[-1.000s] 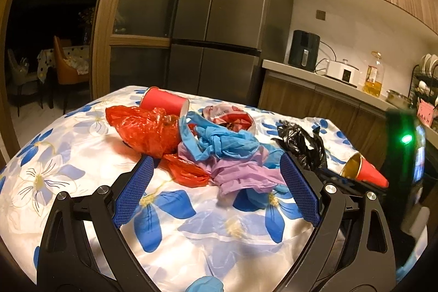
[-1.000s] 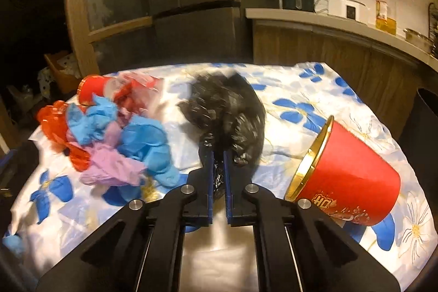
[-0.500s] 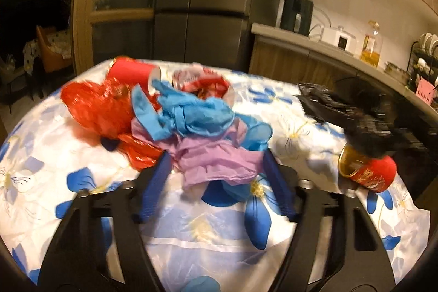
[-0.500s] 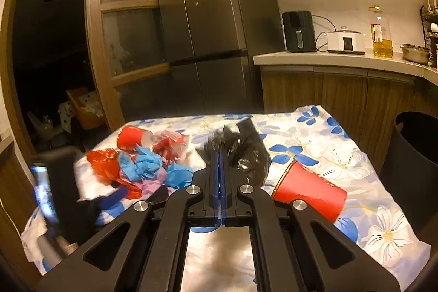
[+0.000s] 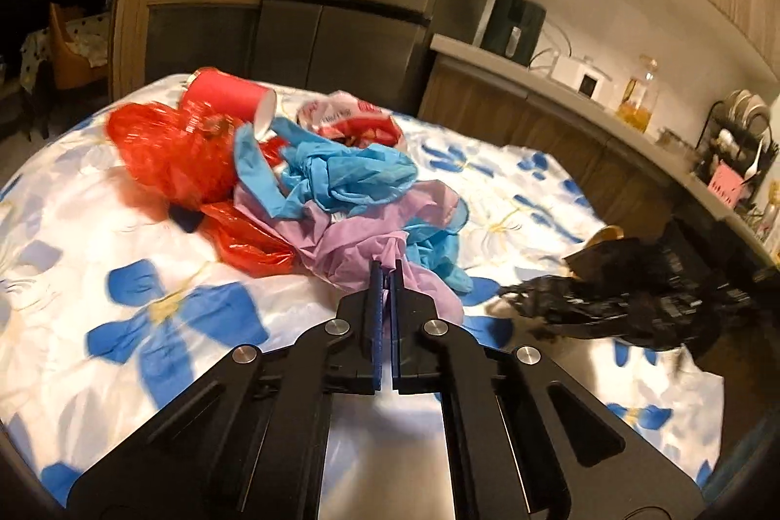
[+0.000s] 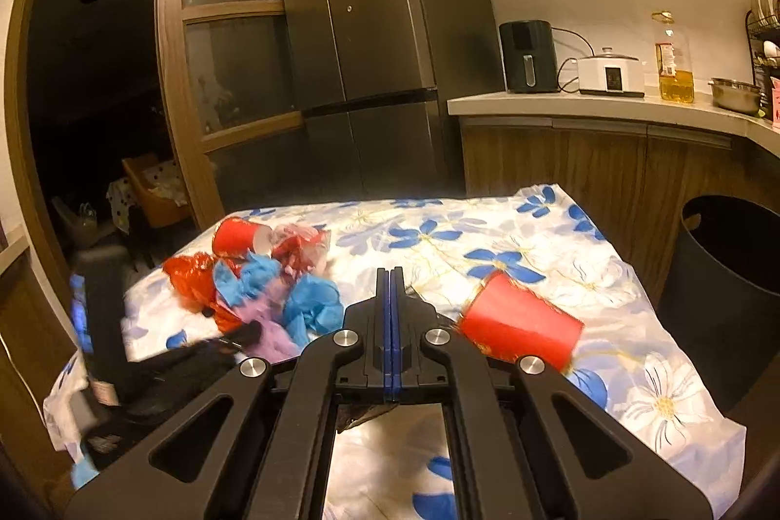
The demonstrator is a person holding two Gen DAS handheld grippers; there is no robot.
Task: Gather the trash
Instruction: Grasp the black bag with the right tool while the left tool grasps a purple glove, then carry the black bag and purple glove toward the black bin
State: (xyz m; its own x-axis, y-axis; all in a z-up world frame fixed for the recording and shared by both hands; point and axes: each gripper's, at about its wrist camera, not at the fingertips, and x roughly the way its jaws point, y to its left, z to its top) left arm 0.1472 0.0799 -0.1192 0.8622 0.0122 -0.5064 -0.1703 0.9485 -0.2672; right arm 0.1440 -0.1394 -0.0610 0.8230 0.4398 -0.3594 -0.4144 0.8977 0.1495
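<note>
A kitchen table mid-cleanup: in the left wrist view the left gripper has its blue pads pinched together on a fold of the purple glove at the near edge of the litter pile, the glove bunching up from between the tips. The grip takes only a thin edge, so the glove could slide free on the lift; it is also tangled with the blue gloves and lies against the red bag, so a pull may drag those along and scatter them over the floral cloth or off the table's edge. To the right in that view hangs a blurred black bag. In the right wrist view the right gripper is fully closed; a dark scrap shows under its frame, most likely that black bag, though the pinch itself is hidden, and a loose hold could drop it short of the bin. Just right of those tips a red cup lies on its side, free to roll if the cloth is tugged. Farther back, a second cup and a crumpled wrapper sit behind the pile. The black bin stands off the table's right side, well apart from both grippers.
</note>
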